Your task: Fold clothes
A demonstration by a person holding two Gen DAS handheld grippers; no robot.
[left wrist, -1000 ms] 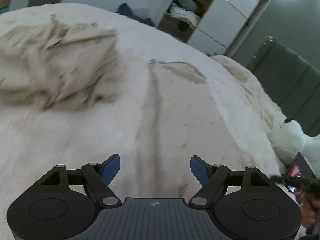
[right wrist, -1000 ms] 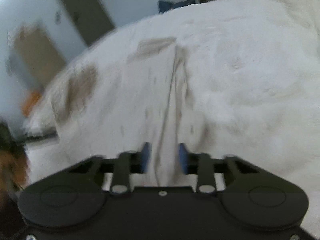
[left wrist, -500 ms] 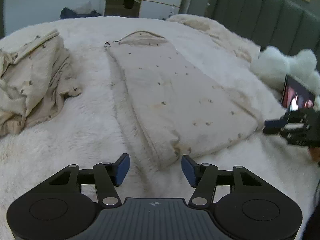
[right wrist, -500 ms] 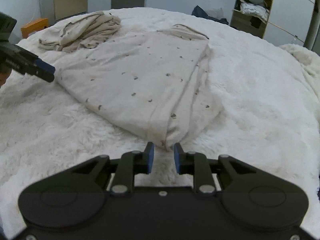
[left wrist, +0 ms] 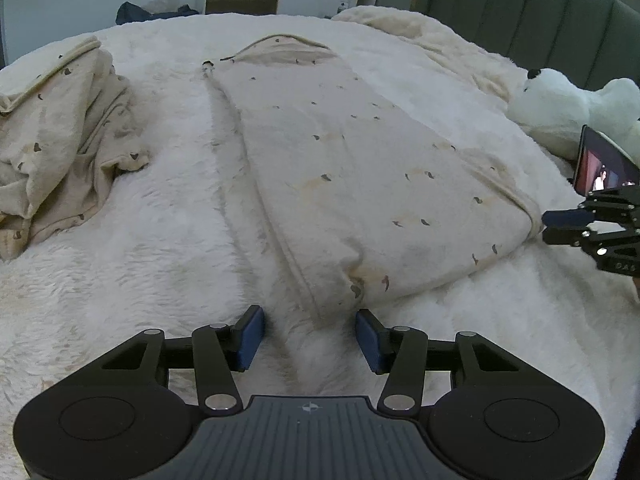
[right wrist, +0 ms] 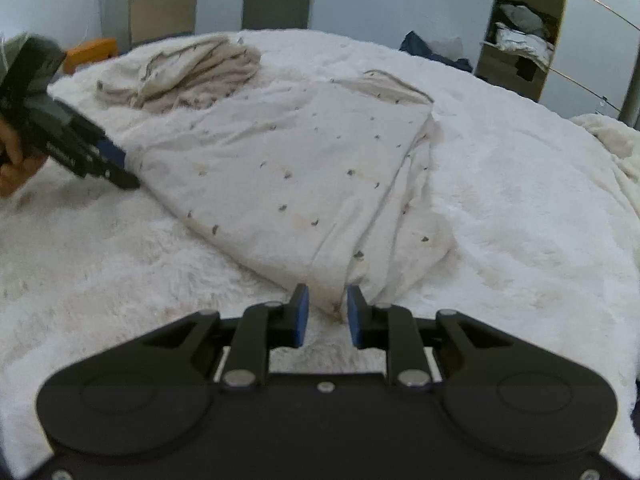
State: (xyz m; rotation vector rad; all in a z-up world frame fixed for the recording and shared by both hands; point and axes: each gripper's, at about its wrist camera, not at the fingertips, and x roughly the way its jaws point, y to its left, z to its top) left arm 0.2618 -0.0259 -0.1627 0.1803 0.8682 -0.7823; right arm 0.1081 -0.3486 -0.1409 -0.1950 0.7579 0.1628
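A beige garment [left wrist: 360, 168] with small dark marks lies flat on the white fluffy bed, folded lengthwise. Its near corner lies between the fingers of my left gripper [left wrist: 310, 336]; the jaws stand apart and the left pad is clear of the cloth. The other near corner [right wrist: 332, 300] fills the narrow gap of my right gripper [right wrist: 326, 316], which is shut on it. Each view shows the other gripper at the garment's edge: the right gripper [left wrist: 560, 226] and the left gripper [right wrist: 120, 168], held by a person's hand [right wrist: 16, 160].
A second beige garment [left wrist: 60, 132] lies crumpled farther back on the bed. A white plush bear [left wrist: 560, 112] and a lit screen [left wrist: 600, 168] sit by the grey headboard [left wrist: 540, 20]. Open shelves [right wrist: 520, 40] and an orange box [right wrist: 92, 50] stand beyond the bed.
A second ago both views were tilted and blurred, with the cloth drawn into a ridge. Both grippers have rolled level and sunk, the garment lies flat, and the left jaws have narrowed.
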